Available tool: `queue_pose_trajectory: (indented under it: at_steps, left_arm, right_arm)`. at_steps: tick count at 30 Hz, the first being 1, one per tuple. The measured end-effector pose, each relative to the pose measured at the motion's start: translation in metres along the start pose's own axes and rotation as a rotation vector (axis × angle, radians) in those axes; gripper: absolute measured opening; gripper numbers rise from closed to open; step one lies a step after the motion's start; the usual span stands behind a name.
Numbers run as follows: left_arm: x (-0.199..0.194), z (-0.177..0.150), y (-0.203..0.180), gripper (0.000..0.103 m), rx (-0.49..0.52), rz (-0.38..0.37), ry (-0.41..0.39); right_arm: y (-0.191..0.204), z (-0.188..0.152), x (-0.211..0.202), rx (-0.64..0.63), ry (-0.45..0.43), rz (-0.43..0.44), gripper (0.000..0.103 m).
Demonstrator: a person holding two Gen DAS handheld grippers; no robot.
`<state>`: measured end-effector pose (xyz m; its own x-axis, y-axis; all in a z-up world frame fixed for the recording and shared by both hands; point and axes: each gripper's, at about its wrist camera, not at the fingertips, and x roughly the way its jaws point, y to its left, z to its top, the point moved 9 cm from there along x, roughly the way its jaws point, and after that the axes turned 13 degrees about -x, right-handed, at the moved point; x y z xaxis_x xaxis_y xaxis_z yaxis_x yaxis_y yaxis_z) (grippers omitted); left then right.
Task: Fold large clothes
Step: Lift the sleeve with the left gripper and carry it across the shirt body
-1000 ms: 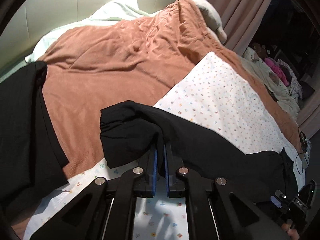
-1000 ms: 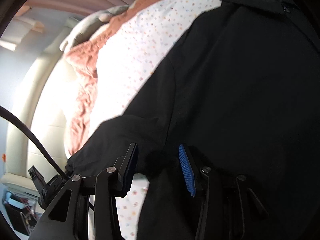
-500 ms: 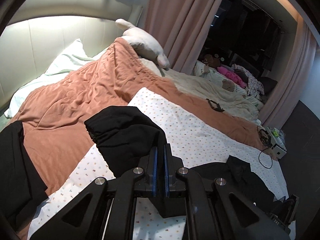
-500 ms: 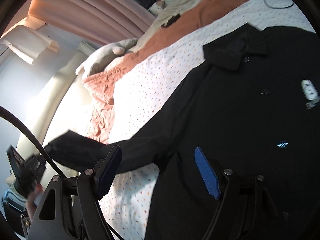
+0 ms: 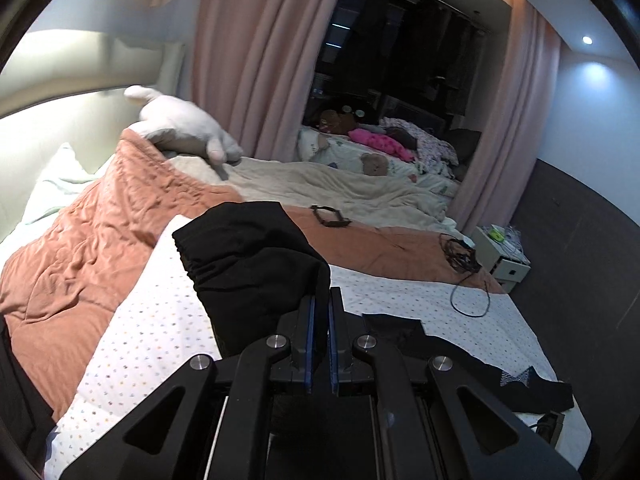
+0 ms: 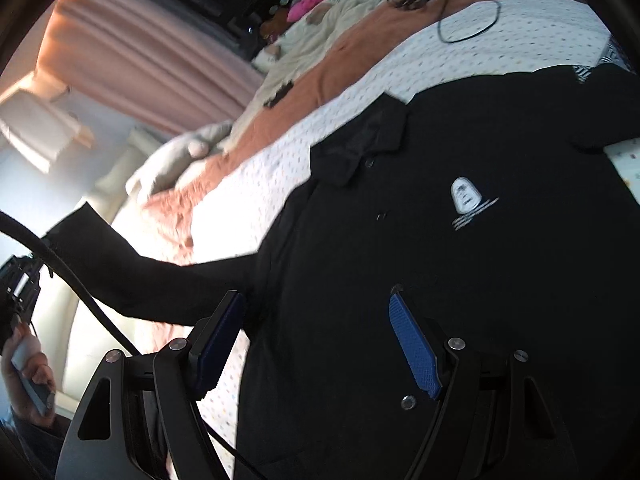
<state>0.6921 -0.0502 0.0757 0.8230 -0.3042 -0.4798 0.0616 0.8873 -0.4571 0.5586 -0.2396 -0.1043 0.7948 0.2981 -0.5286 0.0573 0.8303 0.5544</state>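
Observation:
A large black long-sleeved polo shirt [image 6: 460, 260] lies front up on a white dotted sheet [image 6: 400, 64], with its collar [image 6: 360, 148] and a small white chest logo [image 6: 464, 198] showing. My left gripper [image 5: 320, 312] is shut on the black sleeve [image 5: 248, 264] and holds its cuff end up off the bed. The lifted sleeve [image 6: 132, 272] stretches left in the right wrist view. My right gripper [image 6: 316, 320] is open and empty, hovering over the shirt near the armpit.
An orange-brown quilt [image 5: 80, 248] covers the far half of the bed, with a white plush toy [image 5: 184, 128] and pillow at the headboard. A black cable [image 5: 464, 268] and a small dark object [image 5: 330, 216] lie on the quilt. Pink curtains [image 5: 256, 56], a second cluttered bed [image 5: 380, 156] and a bedside box [image 5: 504, 252] stand beyond.
My left gripper has lifted the sleeve higher and swung toward the shirt body. My right gripper has pulled back and up from the shirt, so more of its front shows.

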Motion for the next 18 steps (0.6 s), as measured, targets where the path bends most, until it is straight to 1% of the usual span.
queue_pose_trajectory:
  at_steps: [5, 9, 14, 18]
  left_arm:
    - [0.015, -0.016, -0.048, 0.008, 0.07, -0.043, 0.039]
    - [0.033, -0.033, -0.08, 0.008, 0.095, -0.099, 0.076]
    - [0.056, -0.056, -0.116, 0.008, 0.12, -0.16, 0.133]
    - [0.069, -0.085, -0.149, 0.008, 0.161, -0.209, 0.189]
  right_arm:
    - [-0.017, -0.003, -0.019, 0.071, -0.04, 0.043, 0.074]
    - [-0.032, -0.009, -0.017, 0.089, -0.049, 0.024, 0.074]
    - [-0.044, -0.01, -0.023, 0.134, -0.06, 0.032, 0.074]
    - [-0.052, -0.008, -0.02, 0.172, -0.052, 0.029, 0.074]
